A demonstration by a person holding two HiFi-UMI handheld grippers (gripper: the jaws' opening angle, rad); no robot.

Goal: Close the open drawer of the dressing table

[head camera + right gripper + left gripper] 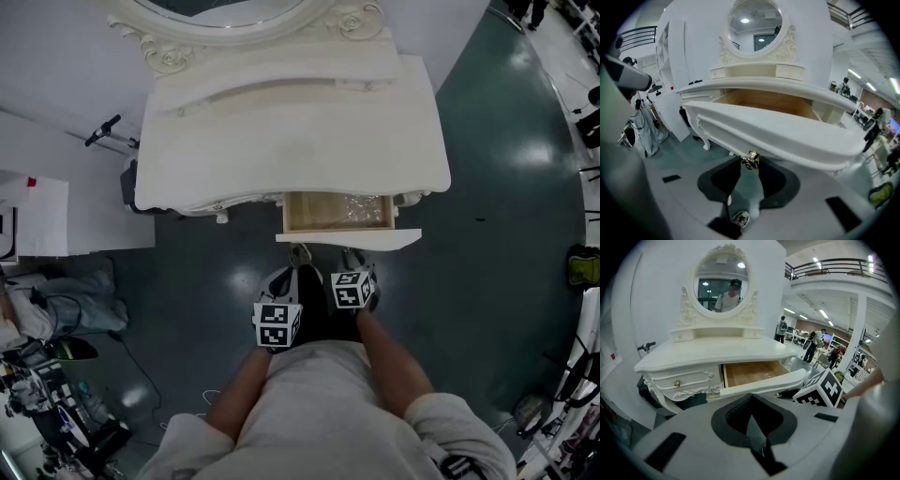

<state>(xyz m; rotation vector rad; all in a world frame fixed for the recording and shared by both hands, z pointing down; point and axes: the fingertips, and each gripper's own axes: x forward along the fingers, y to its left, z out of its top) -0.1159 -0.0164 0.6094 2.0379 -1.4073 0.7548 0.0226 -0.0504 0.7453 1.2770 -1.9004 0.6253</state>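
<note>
- The open drawer (pixel 339 225) juts out of the right half of the dressing table (pixel 281 131), and its front board runs crosswise just ahead of you.
- Your right gripper (pixel 750 164) pinches its brass knob (pixel 751 159), so the closing push goes straight inward.
- Your left gripper (pixel 751 397) hangs nearby, jaws together and empty.

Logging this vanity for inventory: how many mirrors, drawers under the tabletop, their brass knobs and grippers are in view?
Oval mirror: 1
Open drawer: 1
Closed drawer: 1
Brass knobs: 2
Left gripper, right gripper: 2
Total: 7
</note>
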